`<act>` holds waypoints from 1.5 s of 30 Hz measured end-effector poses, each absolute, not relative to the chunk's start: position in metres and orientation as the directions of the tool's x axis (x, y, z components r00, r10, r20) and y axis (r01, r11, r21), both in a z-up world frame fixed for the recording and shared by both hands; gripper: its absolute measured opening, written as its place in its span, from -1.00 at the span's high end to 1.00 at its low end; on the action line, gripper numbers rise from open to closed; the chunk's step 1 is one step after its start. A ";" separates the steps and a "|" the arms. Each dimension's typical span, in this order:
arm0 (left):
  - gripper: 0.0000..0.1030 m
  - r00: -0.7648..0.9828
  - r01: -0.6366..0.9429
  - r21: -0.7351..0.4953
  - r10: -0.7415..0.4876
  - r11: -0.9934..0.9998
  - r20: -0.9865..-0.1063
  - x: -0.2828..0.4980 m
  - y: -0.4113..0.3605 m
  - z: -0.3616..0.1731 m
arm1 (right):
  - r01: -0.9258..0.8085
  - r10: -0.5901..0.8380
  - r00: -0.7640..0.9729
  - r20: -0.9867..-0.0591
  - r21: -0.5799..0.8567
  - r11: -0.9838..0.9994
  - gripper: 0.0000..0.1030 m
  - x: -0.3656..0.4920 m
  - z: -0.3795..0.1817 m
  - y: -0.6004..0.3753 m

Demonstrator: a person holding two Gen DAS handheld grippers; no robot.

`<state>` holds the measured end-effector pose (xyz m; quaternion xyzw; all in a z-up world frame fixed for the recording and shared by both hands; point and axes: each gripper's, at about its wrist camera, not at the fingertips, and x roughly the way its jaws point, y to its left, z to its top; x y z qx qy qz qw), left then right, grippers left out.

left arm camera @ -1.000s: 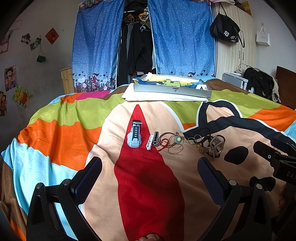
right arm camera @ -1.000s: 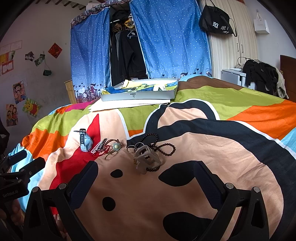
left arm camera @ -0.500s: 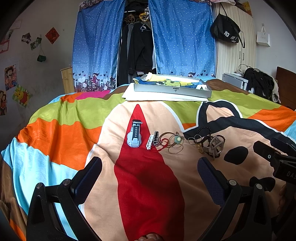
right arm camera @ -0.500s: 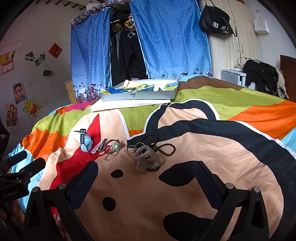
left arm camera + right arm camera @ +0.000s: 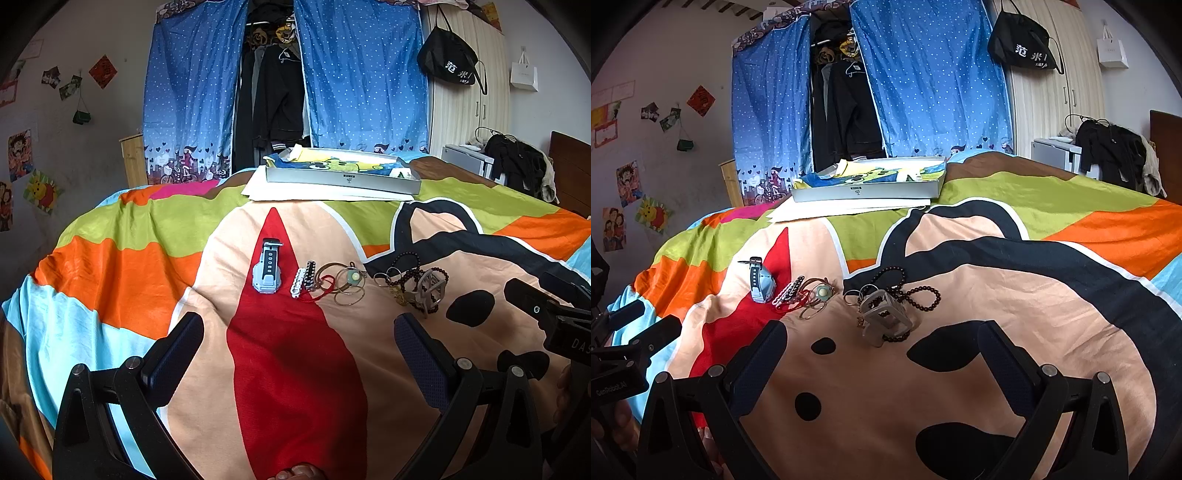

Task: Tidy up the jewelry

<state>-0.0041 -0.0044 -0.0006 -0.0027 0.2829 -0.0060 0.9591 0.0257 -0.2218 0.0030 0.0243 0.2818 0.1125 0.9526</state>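
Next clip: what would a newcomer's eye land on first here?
First, the loud cartoon bedspread filling both views, with a small row of jewelry across its middle: a pale blue watch on the red patch, thin bangles beside it, and dark beads tangled around a grey claw clip. Behind, a flat grey box sits before blue dotted curtains.

Location: home bedroom. Indicators: bed covered by a multicoloured cartoon-print quilt [image 5: 147,258]; open wardrobe of dark hanging clothes [image 5: 273,92] behind blue dotted fabric curtains [image 5: 362,74]; cartoon paper posters [image 5: 628,184] on the wall; cream panelled cupboard [image 5: 465,122].
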 end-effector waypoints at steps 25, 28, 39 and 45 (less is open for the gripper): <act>-0.97 0.809 0.001 0.014 0.007 1.000 -0.588 0.004 -0.003 -0.008 | -0.158 0.194 0.803 -0.564 0.112 0.981 -1.00 0.028 -0.003 -0.225; -0.97 0.799 -0.001 0.023 0.015 1.000 -0.602 0.008 0.000 -0.010 | -0.154 0.189 0.794 -0.578 0.109 0.982 -1.00 0.027 -0.004 -0.225; -0.96 0.720 -0.012 -0.003 0.007 1.000 -0.694 0.056 0.027 -0.006 | -0.203 0.236 0.750 -0.618 0.124 0.971 -1.00 0.058 -0.003 -0.221; -0.96 0.715 0.002 0.023 0.015 1.000 -0.699 0.091 0.041 -0.015 | -0.292 0.317 0.692 -0.648 0.151 0.945 -1.00 0.095 -0.004 -0.202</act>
